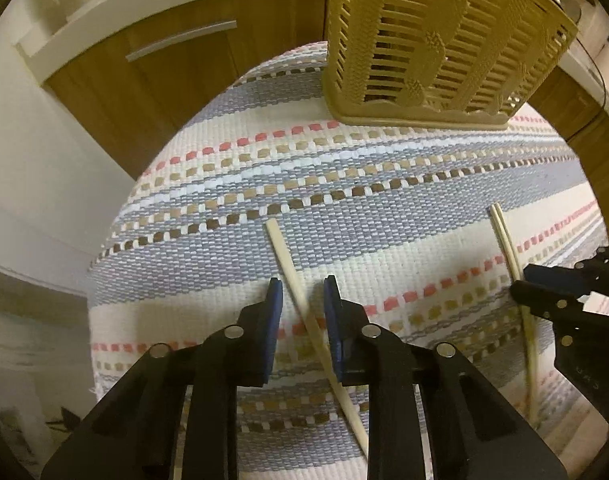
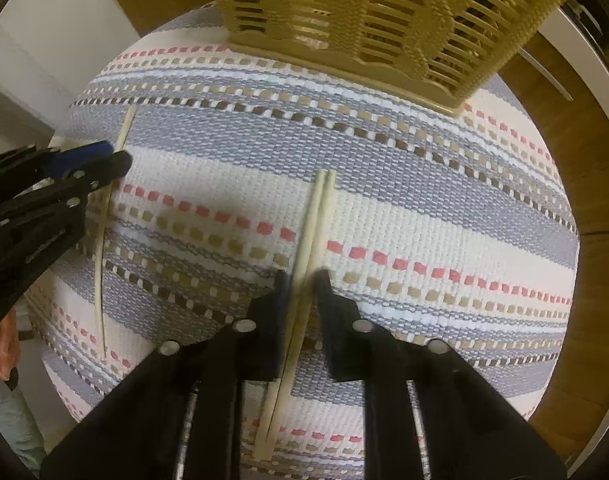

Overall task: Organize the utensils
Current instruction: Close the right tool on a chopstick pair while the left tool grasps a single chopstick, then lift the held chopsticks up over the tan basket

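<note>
Left wrist view: left gripper fingers straddle a chopstick ungripped, right gripper likewise; no legible writing.

2 wrist views, steeply downward, shared mat

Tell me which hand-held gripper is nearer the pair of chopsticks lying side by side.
Right. The right hand-held gripper straddles the pair of chopsticks; the left hand-held gripper is over the single chopstick, off to the side.

Striped woven cloth covers the surface. On it: tan slatted basket at the far edge, one chopstick on the left, chopstick pair on the right.
</note>
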`<state>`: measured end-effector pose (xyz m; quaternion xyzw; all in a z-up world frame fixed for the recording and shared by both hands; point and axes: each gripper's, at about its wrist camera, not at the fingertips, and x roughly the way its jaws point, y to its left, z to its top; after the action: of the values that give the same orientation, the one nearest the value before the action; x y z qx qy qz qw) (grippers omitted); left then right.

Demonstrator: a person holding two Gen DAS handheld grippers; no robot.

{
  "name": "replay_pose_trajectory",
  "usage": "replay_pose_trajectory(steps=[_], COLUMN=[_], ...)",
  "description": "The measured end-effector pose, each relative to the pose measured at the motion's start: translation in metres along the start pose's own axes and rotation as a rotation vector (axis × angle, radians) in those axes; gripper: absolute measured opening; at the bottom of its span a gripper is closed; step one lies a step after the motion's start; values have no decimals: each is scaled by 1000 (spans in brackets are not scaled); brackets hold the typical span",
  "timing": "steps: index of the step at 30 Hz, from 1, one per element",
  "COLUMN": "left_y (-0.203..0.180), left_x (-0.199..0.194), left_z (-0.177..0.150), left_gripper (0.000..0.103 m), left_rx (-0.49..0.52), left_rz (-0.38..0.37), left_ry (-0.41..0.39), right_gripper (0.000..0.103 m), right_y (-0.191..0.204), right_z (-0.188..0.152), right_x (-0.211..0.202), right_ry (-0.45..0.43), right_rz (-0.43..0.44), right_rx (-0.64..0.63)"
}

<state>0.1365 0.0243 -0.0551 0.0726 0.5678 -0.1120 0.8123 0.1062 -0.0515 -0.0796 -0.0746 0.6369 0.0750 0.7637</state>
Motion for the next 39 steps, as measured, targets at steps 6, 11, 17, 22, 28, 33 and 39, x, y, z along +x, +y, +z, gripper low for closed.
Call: replay_pose_trajectory(steps=[6,11,17,22,28,33,39], left_y=[-19,-26,-16,-18,-26,-33,-39], left_x=[-1,-5,-37,-84,-149,-205,-254], left_z=[-3,-8,-26,-33,-34,-13,13], left_gripper=[4,4,4,4,4,4,4], left_rx=[35,32,-3,12,19,14,-15], left_rz=[49,15,-81,-119,-185,-224,-217], left_ry=[-21,-41,-149,-309,-533,-723,-926], right_gripper=[10,10,10,10,10,10,10], right_y=[10,12,-5,-21,-57,-78,-91], right_z=[-7,-12,-28,-46,-52,-46,-33], right_x=[4,1,-23,-62,-124,-187,-250], right_ry=[-19,-31,-108,-258,-515,-712,-930], right_rz=[-16,3,78,145,203,210,149], right_rx=[-30,-34,-10,2,4,5,2])
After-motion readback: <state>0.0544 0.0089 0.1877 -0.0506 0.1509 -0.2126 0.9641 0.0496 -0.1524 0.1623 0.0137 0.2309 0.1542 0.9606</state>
